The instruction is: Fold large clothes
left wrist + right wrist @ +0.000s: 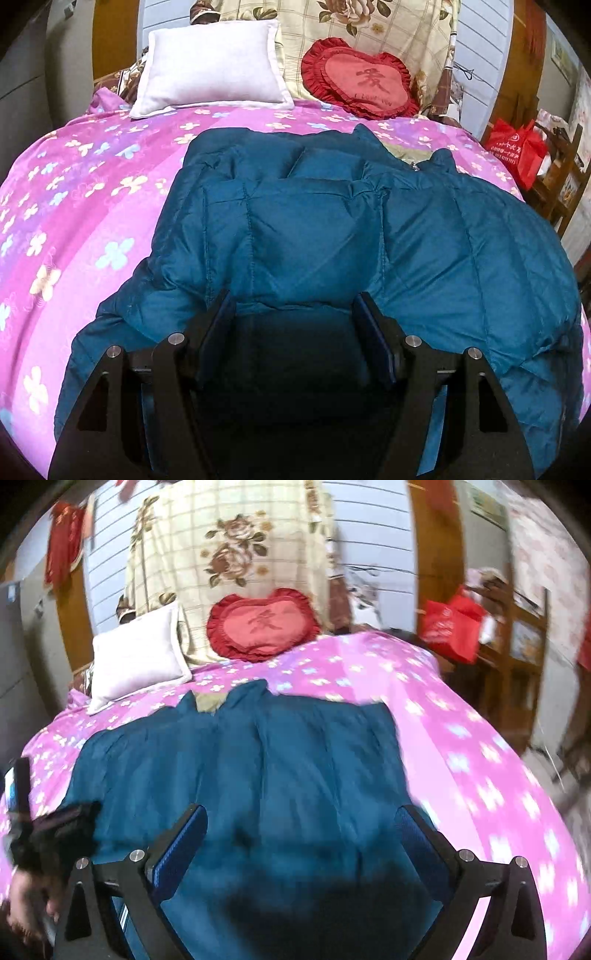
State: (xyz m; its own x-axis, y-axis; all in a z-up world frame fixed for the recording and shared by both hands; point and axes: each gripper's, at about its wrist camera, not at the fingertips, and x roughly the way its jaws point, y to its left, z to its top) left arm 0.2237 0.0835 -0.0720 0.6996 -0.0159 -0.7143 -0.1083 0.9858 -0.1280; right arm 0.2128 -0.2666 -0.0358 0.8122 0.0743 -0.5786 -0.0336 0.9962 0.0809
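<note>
Now, through the left wrist camera, we see the teal quilted down jacket [332,236] spread on the pink floral duvet [74,221], collar and zipper pull toward the white pillow [210,70] and the red heart cushion [358,79]. One sleeve looks already laid inward across the chest, so we judge the side folds are begun. Our left gripper [295,306] sits at the near hem with its jaws apart; puffy fabric bulges between the fingers, but we cannot tell that they pinch it. To do this step well, we should close on the hem's full thickness, both layers, not just the slippery shell, before lifting.

Next, the right wrist camera, which is blurred, shows the same jacket [258,768] from the other side, its collar pointing at the cushion [262,626] and pillow [136,653]. Our right gripper [299,823] hangs above the near hem, jaws wide apart and holding nothing. At the left edge we make out a hand [26,897] on the other tool.

We judge the next fold carries the hem toward the collar. Both grippers should take matching spots on the hem, lift level, and lay it down slowly so trapped air escapes and the tucked sleeve stays put.
</note>
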